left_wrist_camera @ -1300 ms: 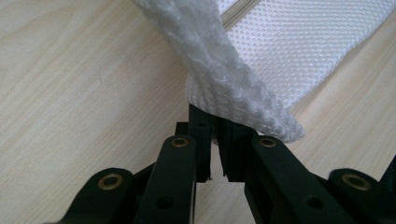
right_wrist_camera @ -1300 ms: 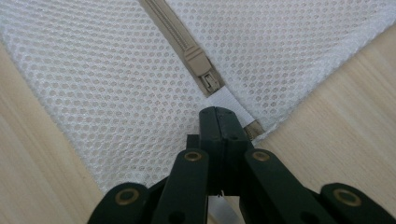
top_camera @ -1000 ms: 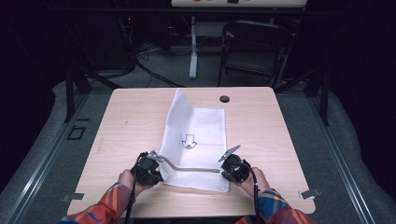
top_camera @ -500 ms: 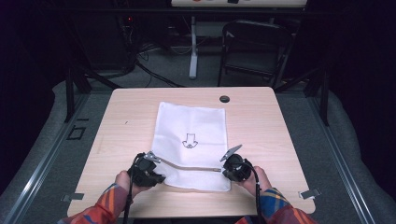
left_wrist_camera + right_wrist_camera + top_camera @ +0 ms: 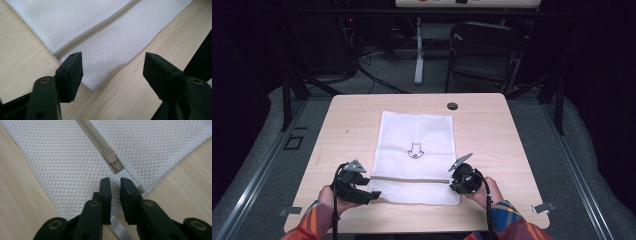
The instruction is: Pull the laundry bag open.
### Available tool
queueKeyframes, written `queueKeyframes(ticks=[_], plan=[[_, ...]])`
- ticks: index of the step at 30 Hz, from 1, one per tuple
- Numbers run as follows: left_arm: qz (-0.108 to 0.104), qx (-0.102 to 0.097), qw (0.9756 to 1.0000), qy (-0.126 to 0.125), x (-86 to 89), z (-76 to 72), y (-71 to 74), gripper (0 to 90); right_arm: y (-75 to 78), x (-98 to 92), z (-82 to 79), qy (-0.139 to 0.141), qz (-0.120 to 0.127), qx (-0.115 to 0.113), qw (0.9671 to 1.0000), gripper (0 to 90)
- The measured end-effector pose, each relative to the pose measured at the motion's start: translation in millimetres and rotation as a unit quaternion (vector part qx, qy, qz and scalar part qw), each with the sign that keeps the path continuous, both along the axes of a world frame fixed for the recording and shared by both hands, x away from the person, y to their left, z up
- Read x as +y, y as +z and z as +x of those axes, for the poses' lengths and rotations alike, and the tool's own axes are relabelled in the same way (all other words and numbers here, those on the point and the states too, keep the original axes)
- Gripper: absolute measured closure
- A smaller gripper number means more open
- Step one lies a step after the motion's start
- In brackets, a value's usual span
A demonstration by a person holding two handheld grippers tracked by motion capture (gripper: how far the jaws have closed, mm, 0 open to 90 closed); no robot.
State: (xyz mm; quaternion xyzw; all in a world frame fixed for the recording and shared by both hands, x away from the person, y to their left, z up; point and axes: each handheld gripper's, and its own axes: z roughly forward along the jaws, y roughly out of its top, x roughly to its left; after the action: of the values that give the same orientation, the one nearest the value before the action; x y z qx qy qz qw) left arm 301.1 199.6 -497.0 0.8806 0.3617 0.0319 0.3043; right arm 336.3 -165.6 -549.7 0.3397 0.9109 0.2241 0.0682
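A white mesh bag point(image 5: 417, 135) lies flat on the wooden table point(image 5: 492, 125), with a small arrow print point(image 5: 415, 150) at its middle. A beige zipper point(image 5: 412, 179) runs across its near end. My left gripper point(image 5: 372, 194) stands open at the bag's near left corner point(image 5: 92, 86), jaws apart on either side of it and holding nothing. At the zipper's right end my right gripper point(image 5: 452, 181) has its jaws closed on the pull tab point(image 5: 125, 176) just behind the slider point(image 5: 113, 162). In the right gripper view the mesh point(image 5: 62, 165) spreads out on both sides of the zipper.
A black round grommet point(image 5: 452, 106) sits in the table near its far edge. Behind the table stand a dark folding chair point(image 5: 482, 50) and a white post point(image 5: 418, 50) on the floor. Bare wood flanks the bag left and right.
The bag's raised left side has dropped flat onto the table. My left gripper has opened, let go of the zipper's left end and drawn back toward the near left corner. The right gripper stays put.
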Motion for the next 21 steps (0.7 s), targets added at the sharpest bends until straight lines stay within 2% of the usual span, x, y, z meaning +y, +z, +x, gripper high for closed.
queueKeyframes(ticks=[1,3,5,7,8,10,11,16,18,21], plan=[[0.001,-0.005,1.0,-0.003,-1.8,1.6,1.3,26.0,1.6,-0.3,0.5,-0.001,0.002,-0.001,1.0,70.9],[0.003,-0.011,0.9999,-0.008,-6.5,5.6,3.0,21.5,4.2,-0.4,1.3,-0.014,0.003,-0.003,0.9999,58.0],[0.005,-0.02,0.9997,-0.011,-11.6,9.5,3.8,17.9,5.9,-2.3,3.1,-0.018,0.007,0.004,0.9998,53.2],[-0.001,-0.026,0.9995,-0.017,-18.1,14.6,4.4,15.9,7.0,-4.0,3.6,-0.022,0.011,0.007,0.9997,43.5],[-0.002,-0.026,0.9994,-0.021,-22.4,17.3,4.5,15.6,7.5,-4.5,3.9,-0.024,0.01,0.006,0.9996,41.2],[0.003,-0.033,0.9989,-0.032,-33.7,23.7,3.8,15.0,7.4,-5.2,3.7,-0.028,0.028,0.003,0.9992,35.7],[0.004,-0.033,0.9989,-0.034,-38.2,25.6,3.1,14.5,8.6,-5.8,3.9,-0.029,0.024,0.001,0.9993,33.0],[0.017,-0.033,0.9975,-0.06,-69.4,37.5,-1.6,10.2,8.3,-9.4,5.2,-0.037,0.03,0.003,0.9989,31.7],[0.021,-0.035,0.9969,-0.068,-78.9,40.9,-3.3,9.0,7.4,-10.8,5.7,-0.038,0.036,0.005,0.9986,30.2],[0.023,-0.039,0.9962,-0.075,-89.4,44.5,-5.7,8.7,8.4,-12.0,6.0,-0.039,0.03,0.004,0.9988,29.1]])
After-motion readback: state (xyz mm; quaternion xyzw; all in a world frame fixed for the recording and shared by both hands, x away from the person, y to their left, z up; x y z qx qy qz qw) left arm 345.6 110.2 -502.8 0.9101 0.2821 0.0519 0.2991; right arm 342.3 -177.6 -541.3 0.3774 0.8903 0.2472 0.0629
